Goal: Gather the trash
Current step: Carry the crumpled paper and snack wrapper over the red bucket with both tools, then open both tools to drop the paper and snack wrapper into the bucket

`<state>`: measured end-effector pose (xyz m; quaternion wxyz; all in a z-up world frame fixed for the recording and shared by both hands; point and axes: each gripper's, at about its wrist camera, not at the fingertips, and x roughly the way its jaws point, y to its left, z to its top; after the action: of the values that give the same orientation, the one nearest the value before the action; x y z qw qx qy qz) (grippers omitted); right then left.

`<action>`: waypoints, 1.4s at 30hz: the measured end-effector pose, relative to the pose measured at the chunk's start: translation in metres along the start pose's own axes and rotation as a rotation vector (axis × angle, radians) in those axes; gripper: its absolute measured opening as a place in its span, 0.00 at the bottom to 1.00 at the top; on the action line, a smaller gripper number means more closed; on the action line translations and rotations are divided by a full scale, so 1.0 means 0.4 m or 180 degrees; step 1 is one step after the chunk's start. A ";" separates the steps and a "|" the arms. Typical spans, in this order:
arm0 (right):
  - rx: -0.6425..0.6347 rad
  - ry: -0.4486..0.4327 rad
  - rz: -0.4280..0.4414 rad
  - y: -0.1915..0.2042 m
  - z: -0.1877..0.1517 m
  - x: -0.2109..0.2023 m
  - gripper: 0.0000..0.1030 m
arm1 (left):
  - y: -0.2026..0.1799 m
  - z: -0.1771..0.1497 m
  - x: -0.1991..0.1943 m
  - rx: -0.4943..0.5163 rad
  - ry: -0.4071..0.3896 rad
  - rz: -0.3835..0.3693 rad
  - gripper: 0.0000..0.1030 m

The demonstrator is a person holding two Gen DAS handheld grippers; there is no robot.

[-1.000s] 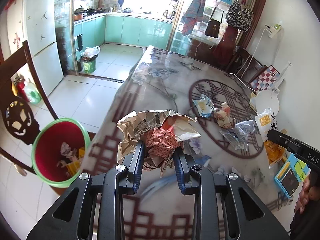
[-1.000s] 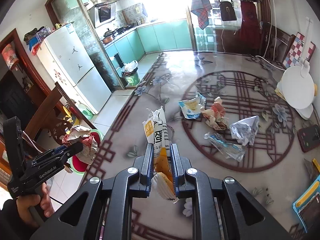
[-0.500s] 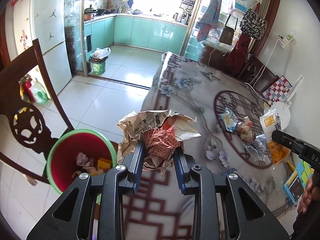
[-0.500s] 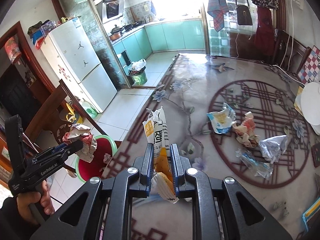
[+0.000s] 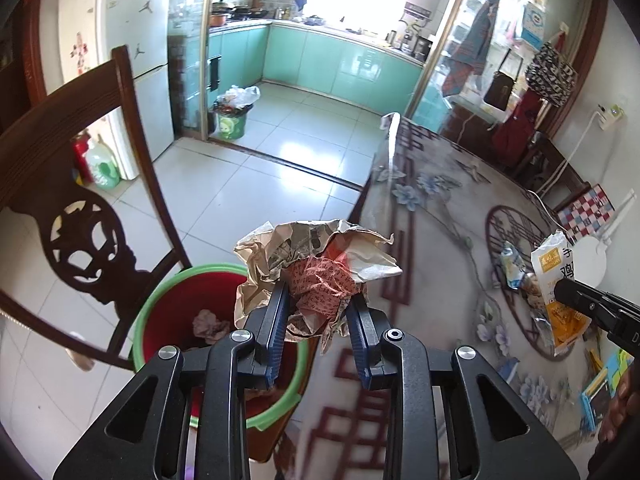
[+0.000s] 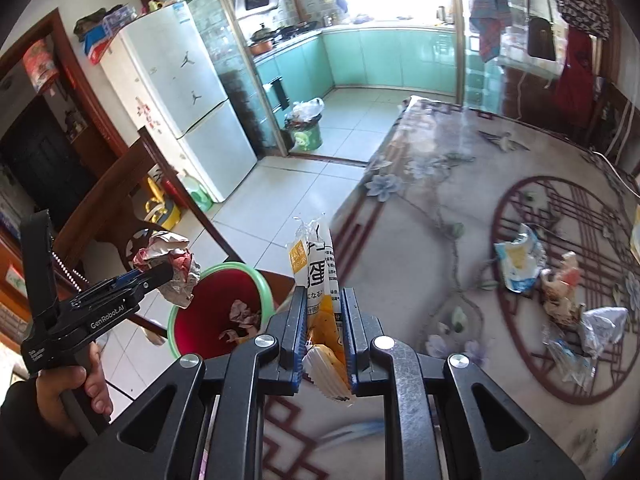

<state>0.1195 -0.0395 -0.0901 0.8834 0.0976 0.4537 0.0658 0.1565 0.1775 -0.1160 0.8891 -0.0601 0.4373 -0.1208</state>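
The left gripper (image 5: 318, 312) is clamped on a crumpled paper wad (image 5: 316, 264), held over the near rim of the red bin (image 5: 168, 316) beside the table (image 5: 440, 216). The right gripper (image 6: 322, 320) pinches a yellow snack wrapper (image 6: 316, 264) above the table edge, right of the bin; more litter (image 6: 560, 292) lies far right on the table.

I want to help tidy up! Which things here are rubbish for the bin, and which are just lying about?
For the job:
crumpled paper wad in the left hand-held gripper
yellow snack packet in the right hand-held gripper
red bin
wrappers on the table

Just lying about:
wooden chair
fridge
green kitchen bin
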 end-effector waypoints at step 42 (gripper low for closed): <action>-0.0643 0.1076 0.0853 0.341 -0.014 0.459 0.15 | 0.304 -0.013 0.126 -0.0647 0.0405 0.0474 0.35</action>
<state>0.2176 0.1312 -0.2063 0.7834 0.0556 0.5693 0.2430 0.2018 0.2812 -0.1832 0.8555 -0.1095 0.5060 -0.0132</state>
